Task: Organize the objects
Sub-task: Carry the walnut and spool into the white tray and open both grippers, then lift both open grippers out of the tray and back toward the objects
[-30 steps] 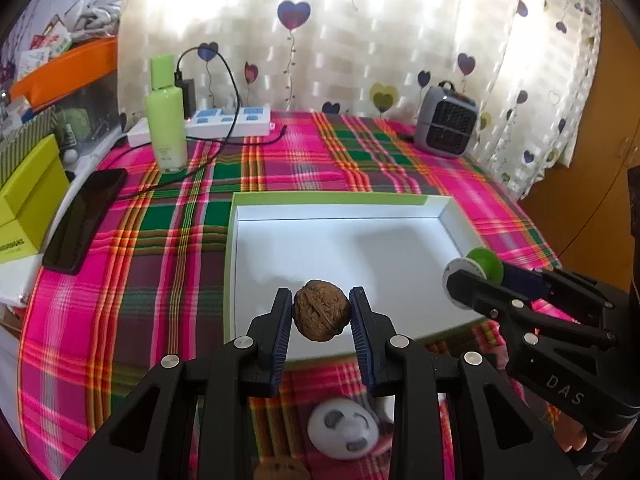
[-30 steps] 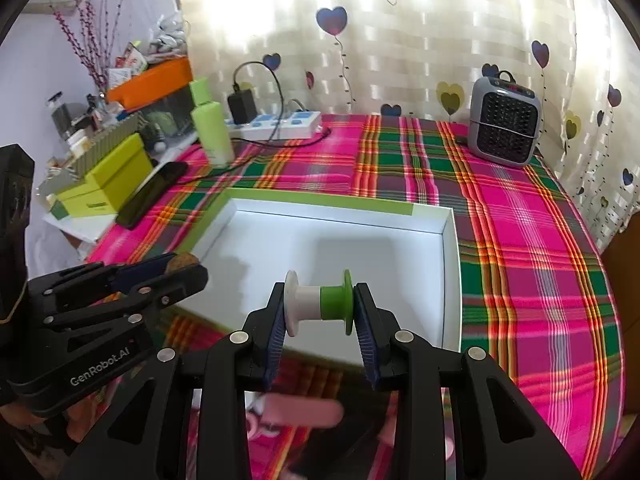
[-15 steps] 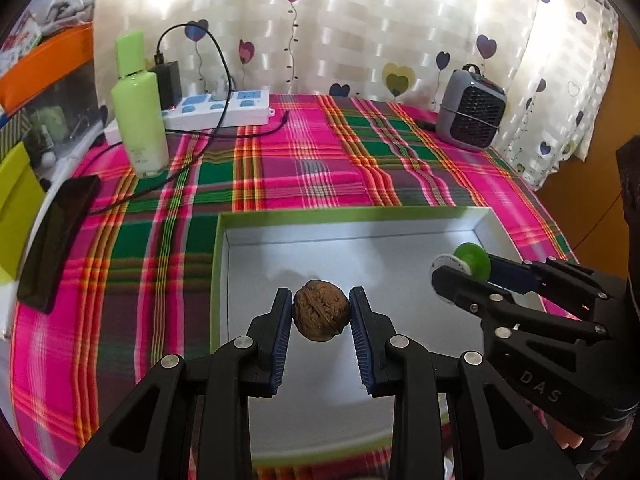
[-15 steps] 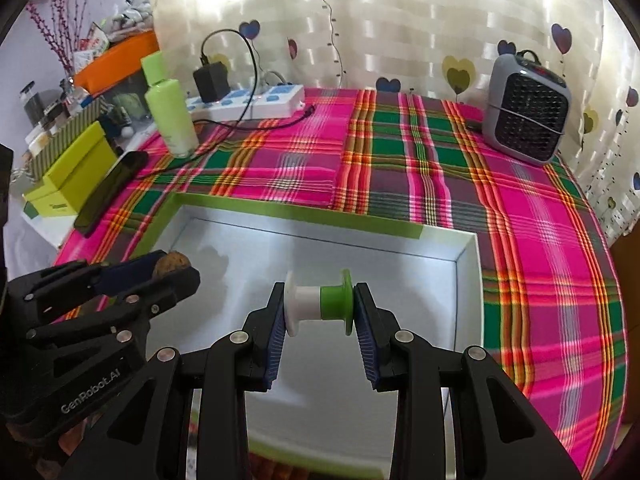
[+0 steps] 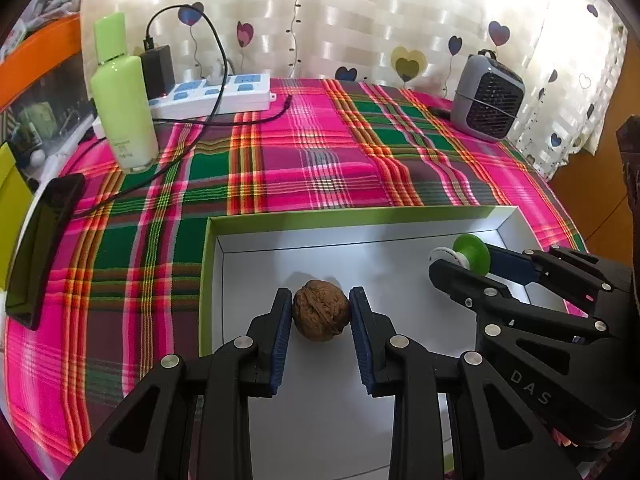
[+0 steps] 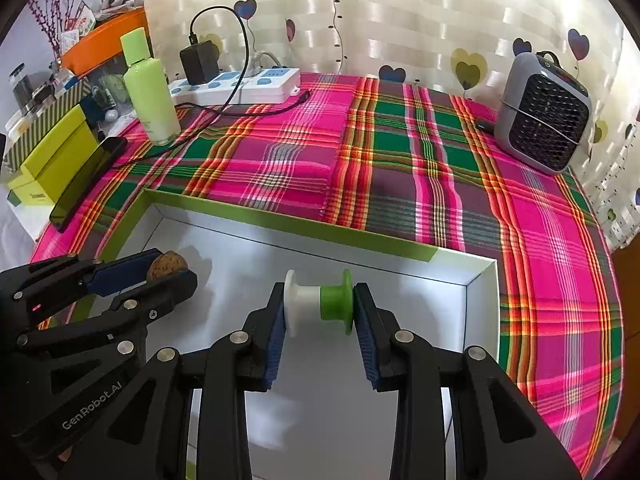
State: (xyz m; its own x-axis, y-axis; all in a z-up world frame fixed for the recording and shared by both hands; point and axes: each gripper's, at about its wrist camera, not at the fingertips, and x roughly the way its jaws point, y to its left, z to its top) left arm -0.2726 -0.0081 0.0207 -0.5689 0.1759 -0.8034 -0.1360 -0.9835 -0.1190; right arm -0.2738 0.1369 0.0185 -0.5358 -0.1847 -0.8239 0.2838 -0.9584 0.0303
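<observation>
Blue pads of your left gripper (image 5: pixel 321 316) pinch the walnut (image 5: pixel 320 310); your right gripper (image 6: pixel 319 307) clamps the spool (image 6: pixel 319 302) over the white tray (image 6: pixel 482 304).

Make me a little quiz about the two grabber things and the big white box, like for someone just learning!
1. True or false: the left gripper is shut on the wrinkly brown walnut.
2. What does the right gripper hold? A) a pale green plastic bottle B) a white and green plastic spool C) a black phone
3. Fill in: both grippers are over the shallow white cardboard box with the green rim, which lies on the pink and green plaid ____.

Key
1. True: both pads press on the walnut.
2. B: the white and green plastic spool.
3. Tablecloth.
</observation>
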